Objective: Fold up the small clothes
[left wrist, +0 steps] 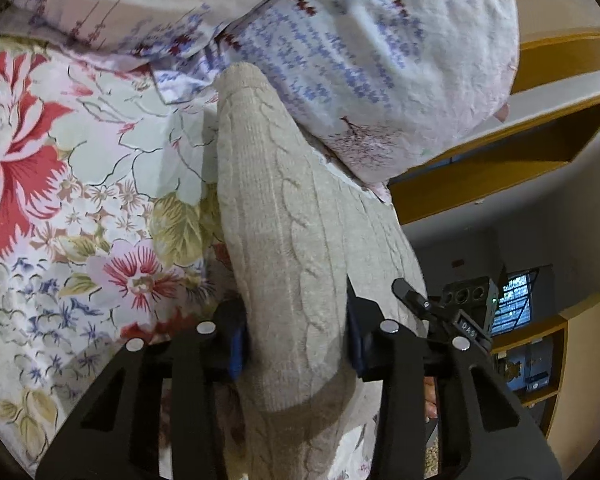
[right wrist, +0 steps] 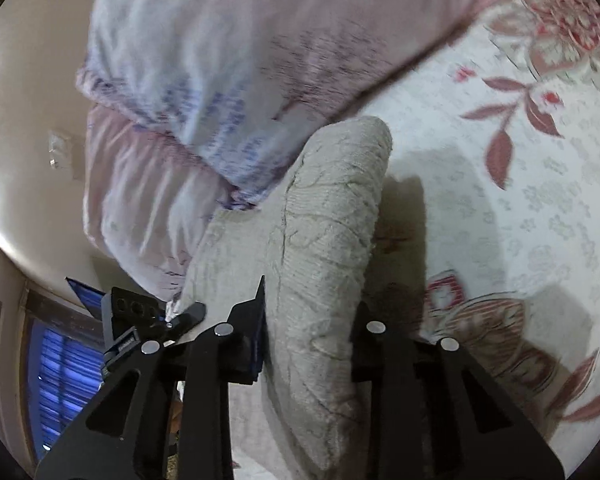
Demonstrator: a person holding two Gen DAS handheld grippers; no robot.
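Your left gripper (left wrist: 296, 344) and right gripper (right wrist: 308, 344) each pinch the beige knit garment (left wrist: 284, 216), apparently lifting it over the floral bedsheet (left wrist: 60, 160), its end reaching toward twelve o'clock near the pillow (left wrist: 380, 60), ready for folding.

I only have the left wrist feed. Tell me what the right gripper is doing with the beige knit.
Observer: The right gripper has a thick fold of the beige knit garment between its fingers, lifted off the floral bedsheet.
Operator: Report what lies past its tip.
Observer: Two stacked pillows, a pale pink one under a blue-printed one.
Operator: Say what's on the wall beside them.
Observer: A white wall switch plate, left of the pillows.
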